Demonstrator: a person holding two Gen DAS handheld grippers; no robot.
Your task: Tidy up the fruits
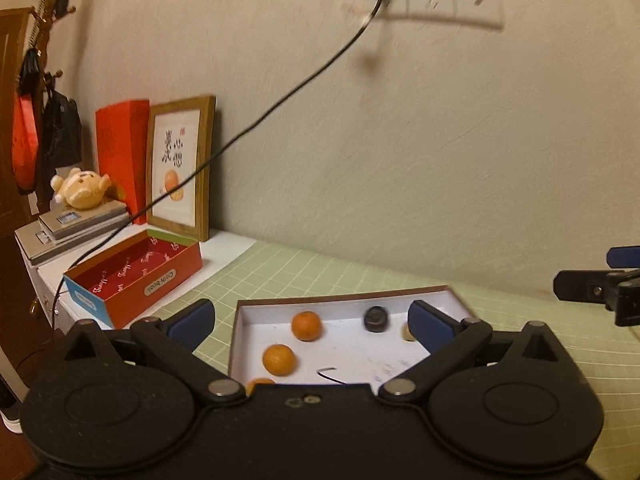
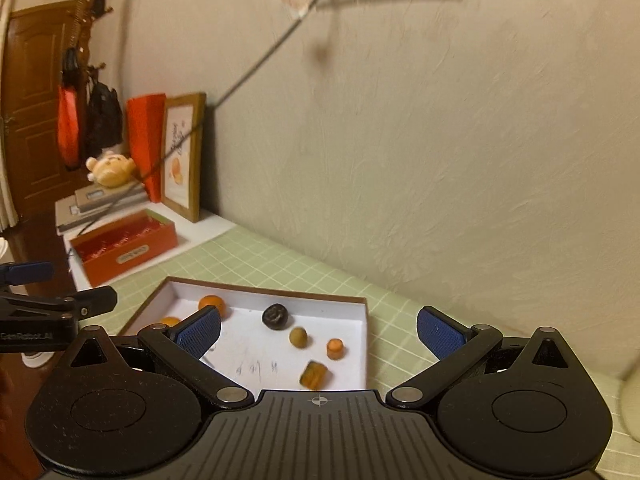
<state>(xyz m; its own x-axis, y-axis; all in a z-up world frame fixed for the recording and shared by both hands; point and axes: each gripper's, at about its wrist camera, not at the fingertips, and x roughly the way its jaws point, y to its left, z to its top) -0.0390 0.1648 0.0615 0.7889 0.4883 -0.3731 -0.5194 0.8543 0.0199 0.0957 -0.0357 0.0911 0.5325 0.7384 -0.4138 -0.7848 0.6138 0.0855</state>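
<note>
A shallow white tray with a brown rim (image 1: pixel 340 299) (image 2: pixel 264 291) lies on the green grid mat. In it are oranges (image 1: pixel 306 325) (image 1: pixel 279 359) (image 2: pixel 212 304), a dark round fruit (image 1: pixel 375 318) (image 2: pixel 275 315), a small tan fruit (image 2: pixel 299 337), a small orange piece (image 2: pixel 335 349) and an amber block (image 2: pixel 314 375). My left gripper (image 1: pixel 312 322) is open and empty, held above the tray's near side. My right gripper (image 2: pixel 318 334) is open and empty, above the tray's near right part. Each gripper shows at the edge of the other's view (image 1: pixel 600 290) (image 2: pixel 52 308).
A red open box (image 1: pixel 136 276) (image 2: pixel 124 246) stands at the left on the white tabletop. Behind it are stacked books with a plush toy (image 1: pixel 82 190), a red carton (image 1: pixel 122 156) and a framed picture (image 1: pixel 180 168). A black cable (image 1: pixel 280 100) hangs from the wall socket.
</note>
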